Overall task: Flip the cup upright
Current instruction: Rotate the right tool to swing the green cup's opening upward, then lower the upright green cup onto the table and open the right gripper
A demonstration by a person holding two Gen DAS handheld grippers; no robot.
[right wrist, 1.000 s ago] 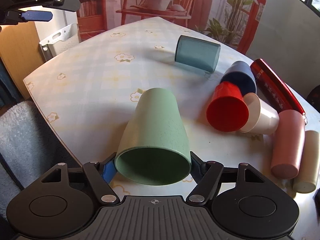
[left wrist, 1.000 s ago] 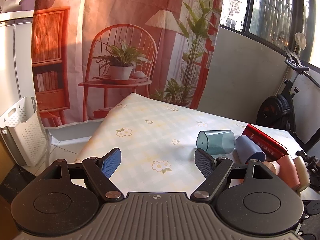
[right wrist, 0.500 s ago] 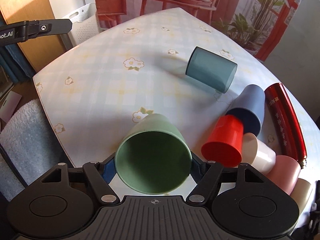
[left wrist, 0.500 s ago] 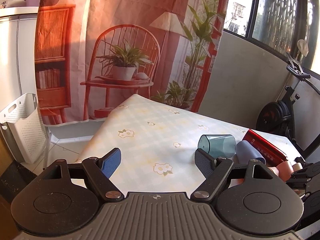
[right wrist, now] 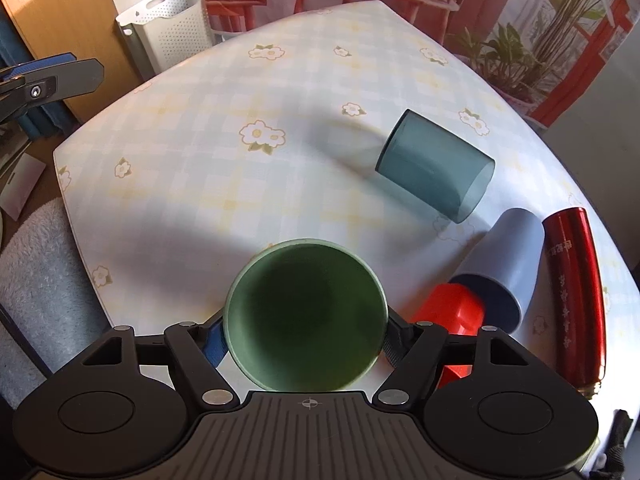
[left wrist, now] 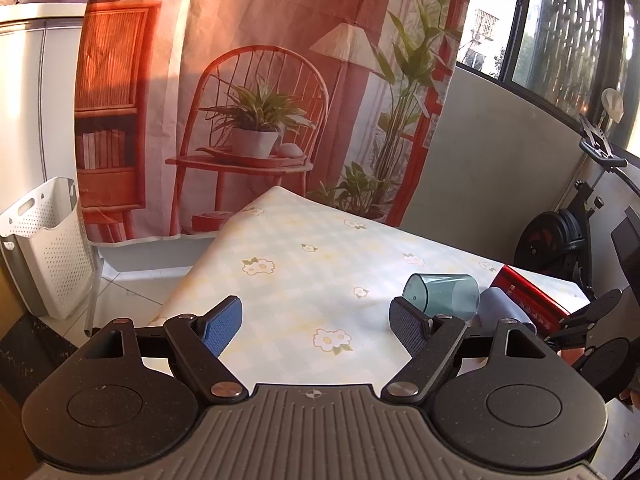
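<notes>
My right gripper (right wrist: 306,344) is shut on a green cup (right wrist: 306,314) by its rim. The cup's open mouth faces the camera and I look straight down into it, above the near part of the flowered table (right wrist: 192,168). My left gripper (left wrist: 316,322) is open and empty, held over the table's near edge; its finger also shows at the left of the right wrist view (right wrist: 52,78). The green cup is out of sight in the left wrist view.
A translucent teal cup (right wrist: 434,166) (left wrist: 442,292) lies on its side mid-table. A grey-blue cup (right wrist: 502,260), a red cup (right wrist: 450,316) and a red bottle (right wrist: 576,292) lie at the right. A white basket (right wrist: 166,28) stands beyond the table's left corner.
My right gripper has lifted and tilted the green cup from lying on its side to mouth-up toward the camera, and the view now looks down on the table. The left gripper stayed open.
</notes>
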